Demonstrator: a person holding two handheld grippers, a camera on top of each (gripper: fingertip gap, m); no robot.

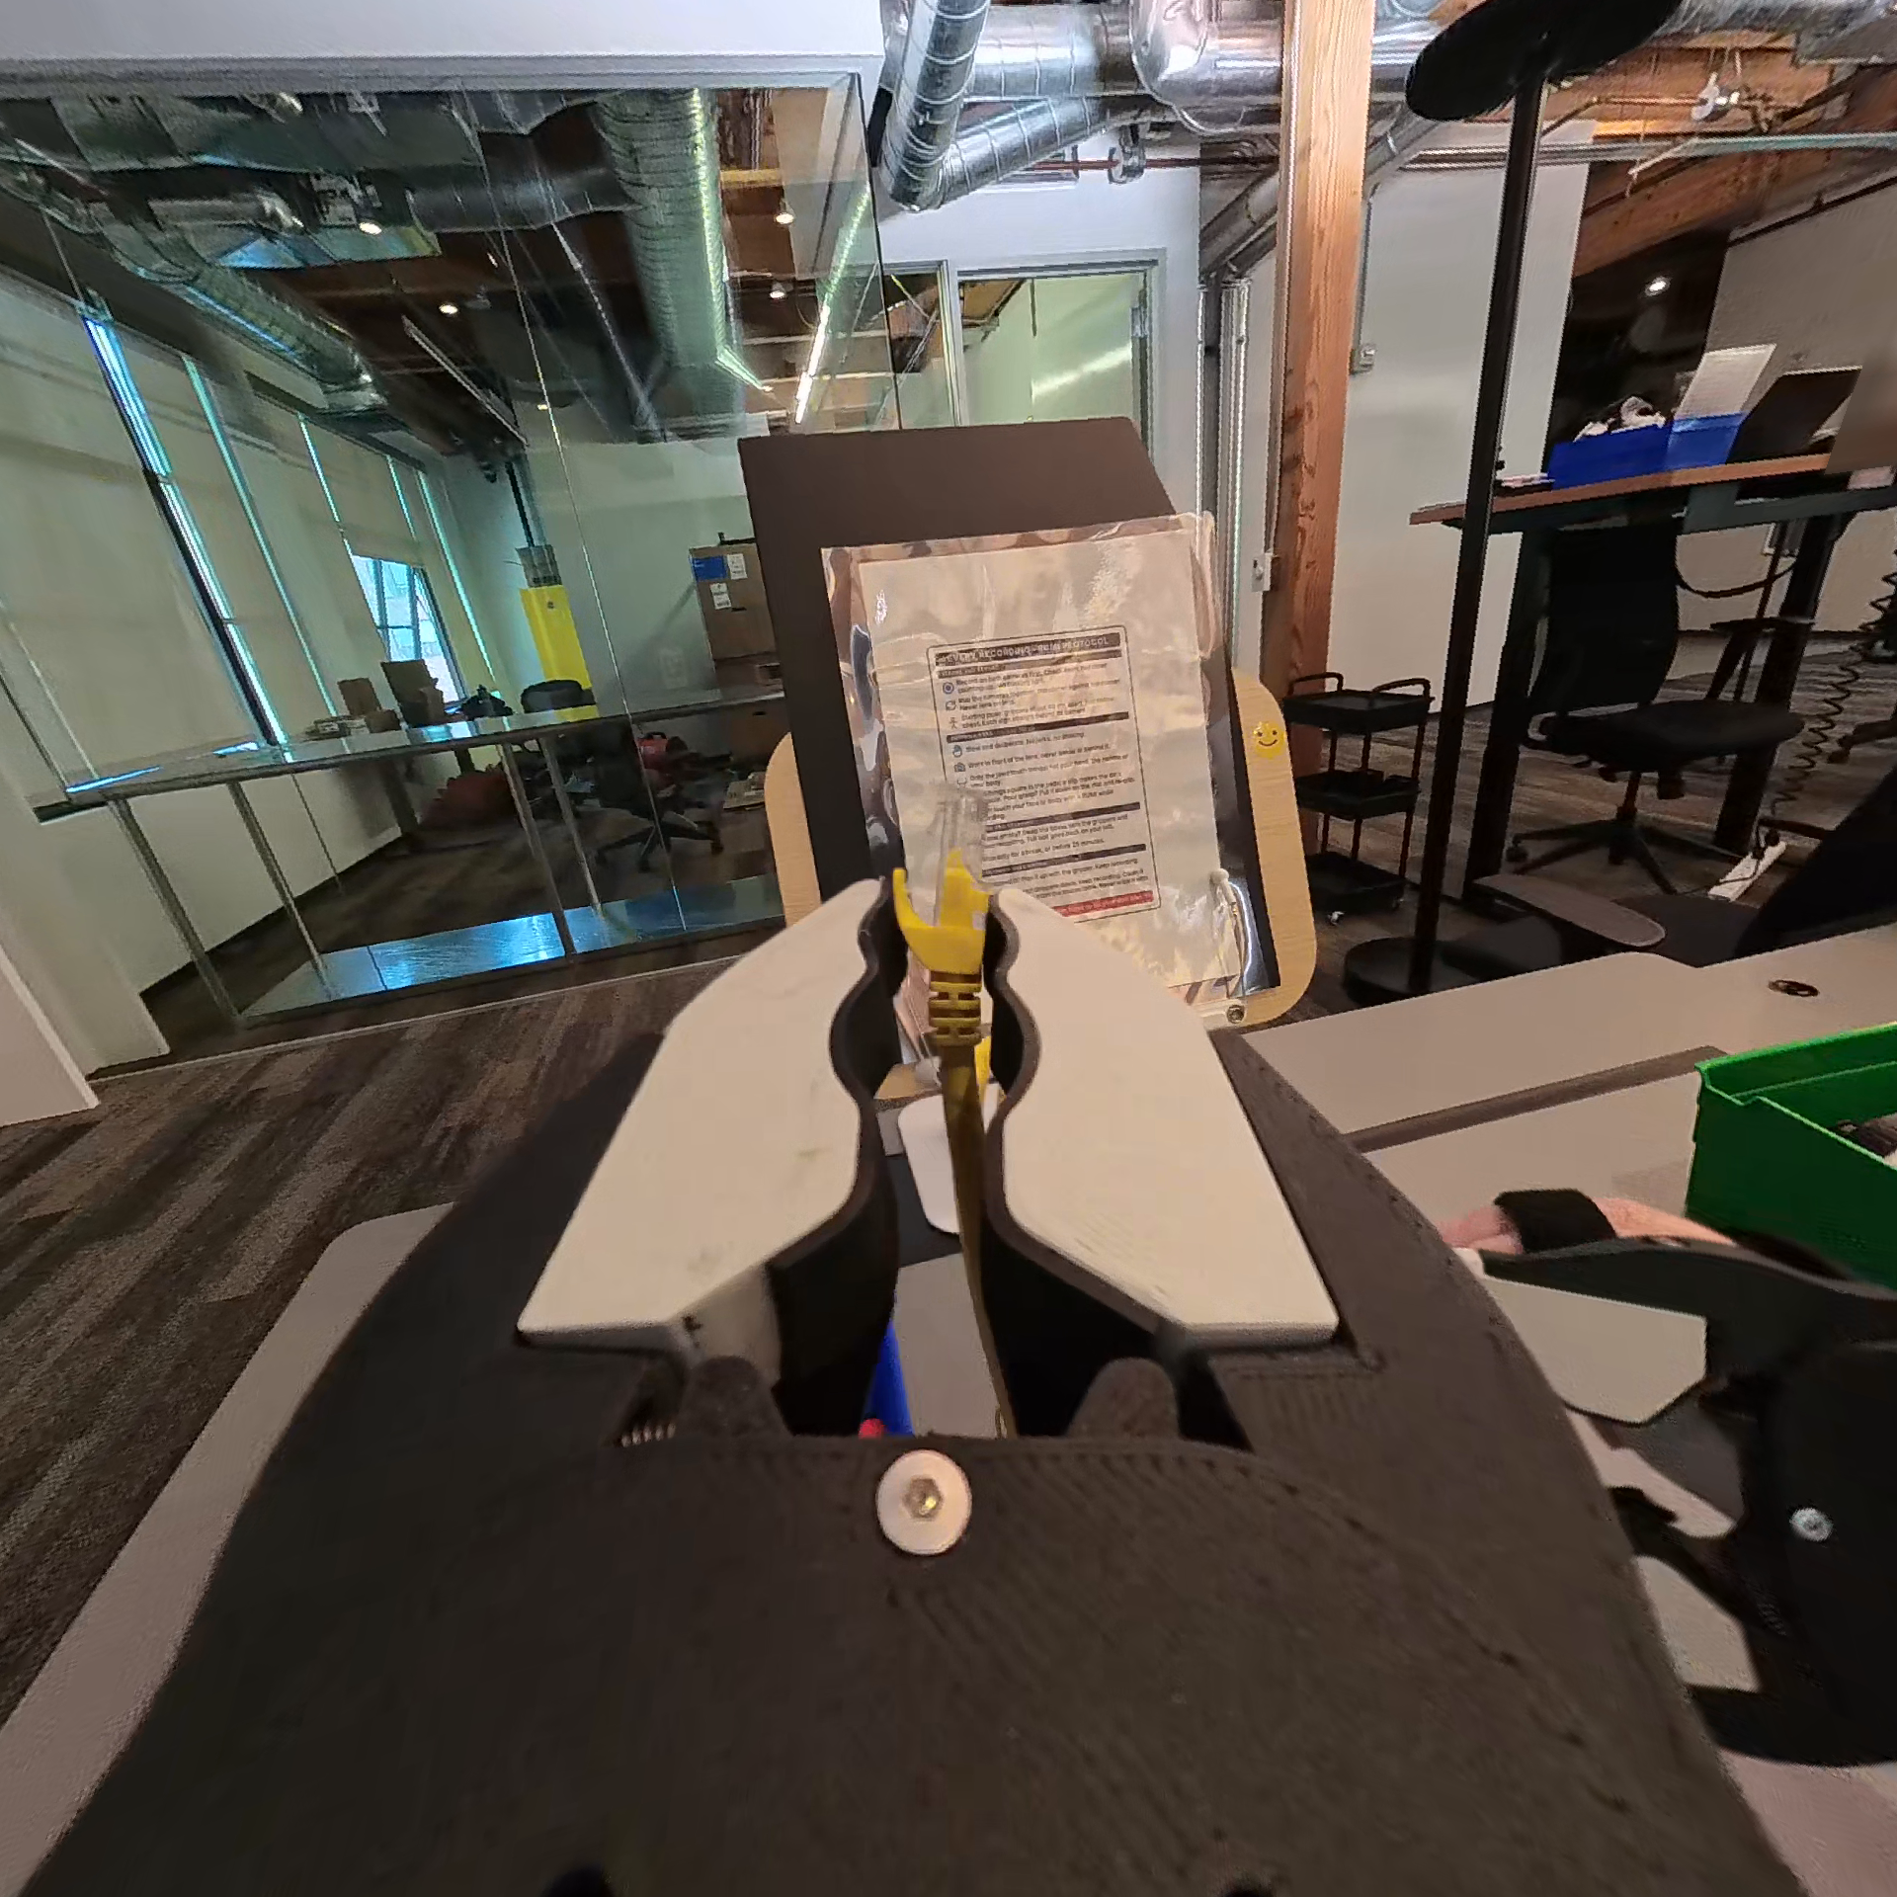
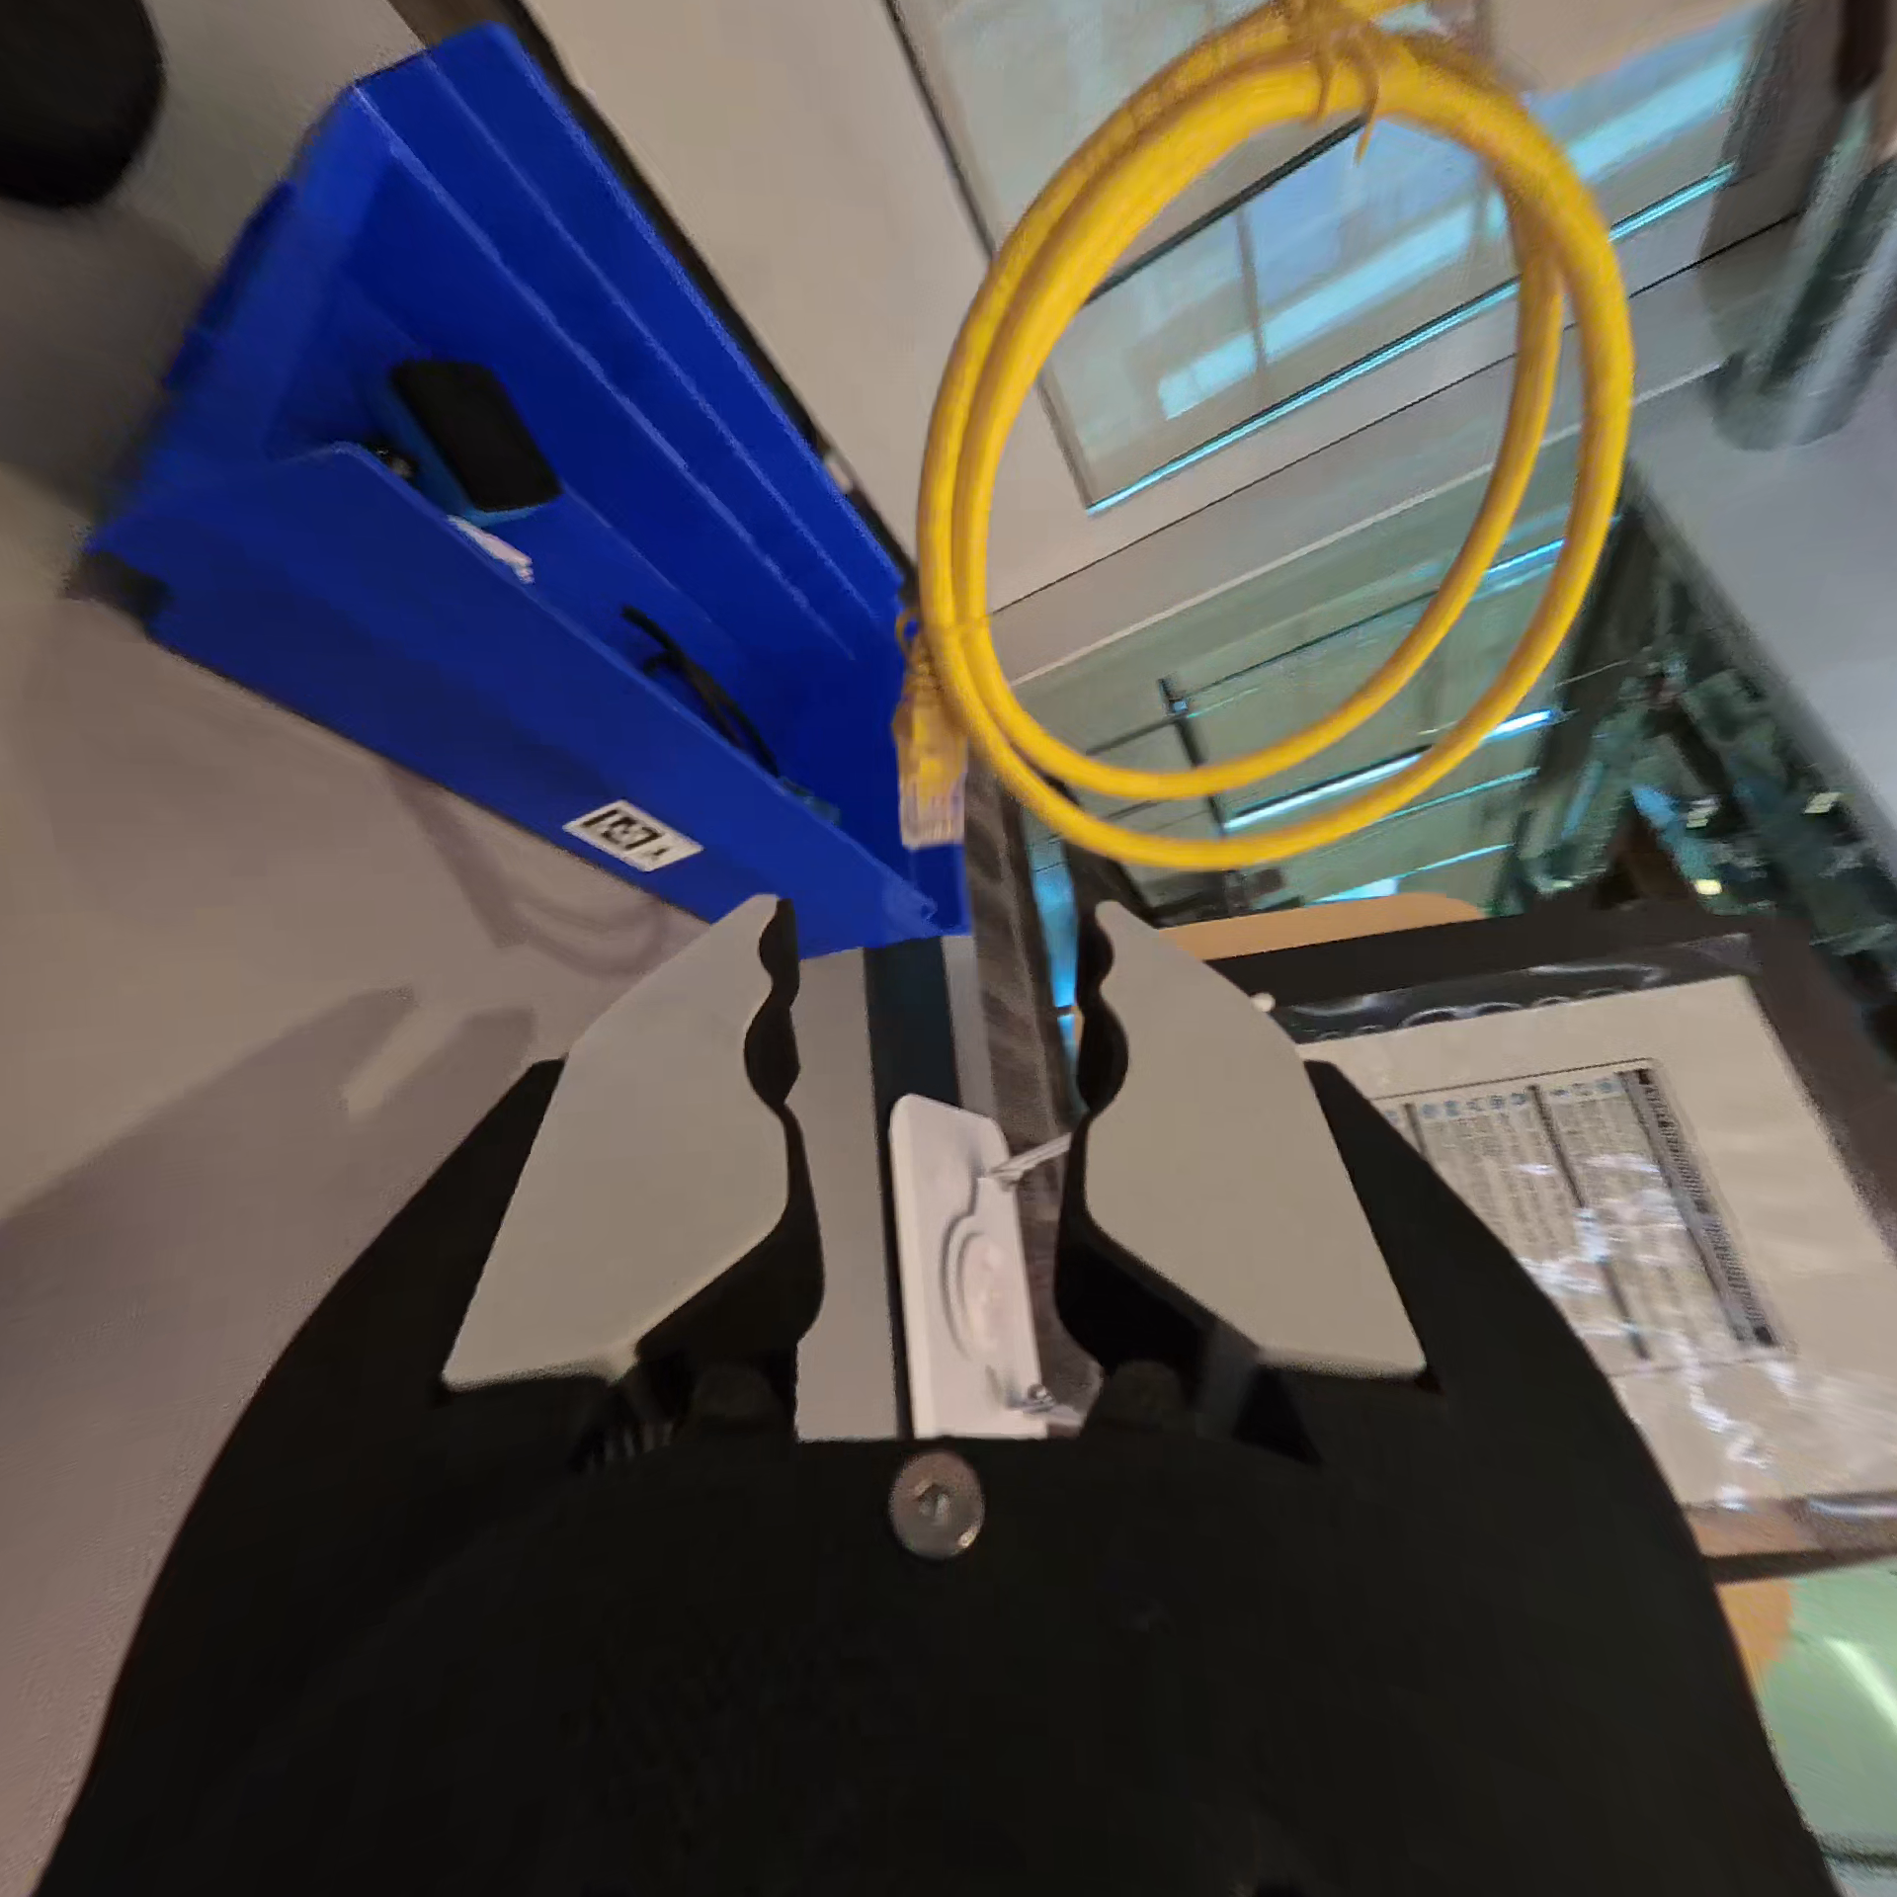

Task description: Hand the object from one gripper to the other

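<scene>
My left gripper (image 1: 939, 929) is shut on a yellow network cable (image 1: 953, 991) just behind its clear plug, which sticks up past the fingertips. In the right wrist view the same cable hangs as a tied coil (image 2: 1586, 493) in the air, with its second plug (image 2: 929, 765) dangling at the coil's lower left. My right gripper (image 2: 939, 924) is open and empty, just below that coil and plug and apart from them. The right gripper's black body (image 1: 1745, 1365) shows at the right edge of the left wrist view.
A blue bin (image 2: 534, 575) with small items sits on the grey table (image 2: 257, 975) left of the coil. A green bin (image 1: 1807, 1139) stands at the right. A black stand with a bagged printed sheet (image 1: 1037, 739) is straight ahead. A white plate (image 2: 965, 1273) lies under the right gripper. The tips of one gripper are about 20 centimeters away from the tips of the other.
</scene>
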